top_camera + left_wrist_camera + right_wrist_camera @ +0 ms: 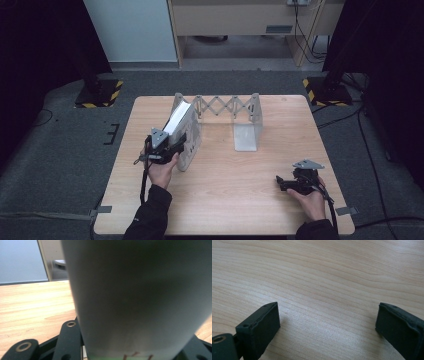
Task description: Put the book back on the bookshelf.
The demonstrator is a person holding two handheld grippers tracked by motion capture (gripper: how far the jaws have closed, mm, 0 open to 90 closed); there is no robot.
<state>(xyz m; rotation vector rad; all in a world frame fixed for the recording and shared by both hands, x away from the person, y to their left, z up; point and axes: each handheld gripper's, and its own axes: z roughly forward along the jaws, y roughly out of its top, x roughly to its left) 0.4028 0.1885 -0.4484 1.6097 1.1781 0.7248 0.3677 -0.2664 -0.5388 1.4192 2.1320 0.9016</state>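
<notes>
A thick white-grey book (179, 120) stands tilted against the left end plate (192, 147) of a grey expanding book rack (225, 106) at the back of the table. My left gripper (175, 145) is shut on the book's near lower edge. In the left gripper view the book's grey face (140, 295) rises close between the two black jaws. My right gripper (281, 182) rests low over the table's front right, apart from the rack. In the right gripper view this gripper (328, 320) is open, with bare wood between its jaws.
The rack's right end plate (247, 132) stands upright with a flat foot toward me, and a scissor lattice joins the two plates. The wooden table (225, 205) sits on grey carpet. Black stands with striped bases are at both far corners.
</notes>
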